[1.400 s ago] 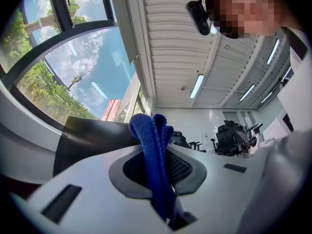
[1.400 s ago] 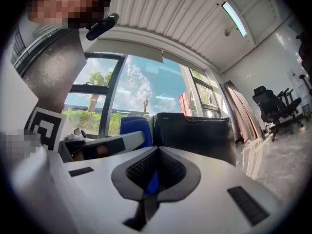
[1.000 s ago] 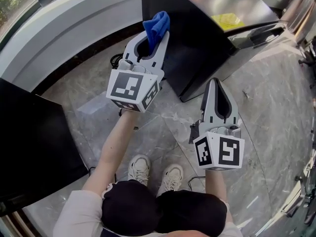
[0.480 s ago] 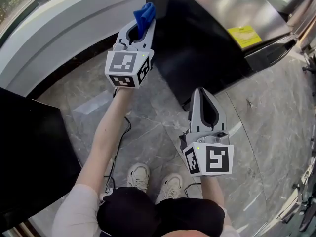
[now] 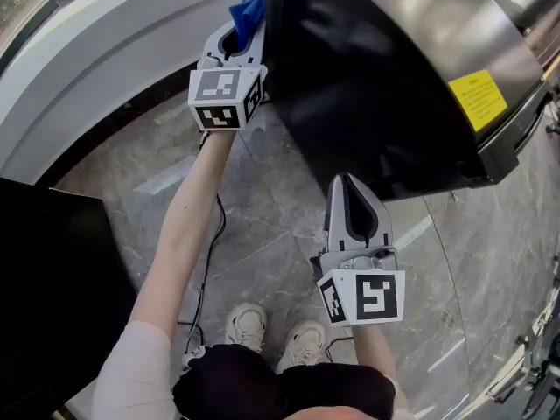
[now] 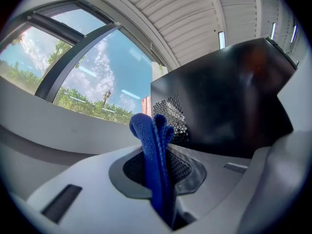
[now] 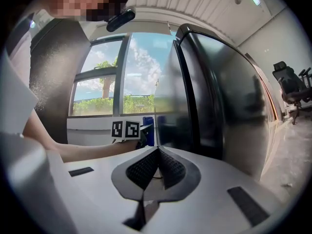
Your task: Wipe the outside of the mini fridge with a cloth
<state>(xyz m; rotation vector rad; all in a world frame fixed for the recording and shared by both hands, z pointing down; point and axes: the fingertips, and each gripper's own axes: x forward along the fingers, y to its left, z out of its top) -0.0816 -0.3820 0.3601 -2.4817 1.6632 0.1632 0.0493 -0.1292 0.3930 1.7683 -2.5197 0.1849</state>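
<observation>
The mini fridge (image 5: 367, 86) is a black box with a steel-grey door, filling the upper right of the head view; its dark side with a perforated vent (image 6: 229, 106) fills the right of the left gripper view. My left gripper (image 5: 238, 35) is shut on a folded blue cloth (image 5: 248, 13), held at the fridge's rear left edge. The blue cloth (image 6: 155, 160) stands up between the jaws. My right gripper (image 5: 353, 186) is shut with nothing in it, just below the fridge's near corner. In the right gripper view the fridge (image 7: 214, 106) rises straight ahead.
A curved white window ledge (image 5: 114, 51) runs behind the left gripper. A black cabinet (image 5: 52, 296) stands at the lower left. A cable (image 5: 210, 261) lies on the grey marble floor near my shoes (image 5: 247, 326). An office chair (image 7: 292, 89) stands far right.
My left gripper has moved up and away with the cloth, along the fridge's left edge. The right gripper has shifted left and nearer. The head has leaned forward, so the fridge looks larger.
</observation>
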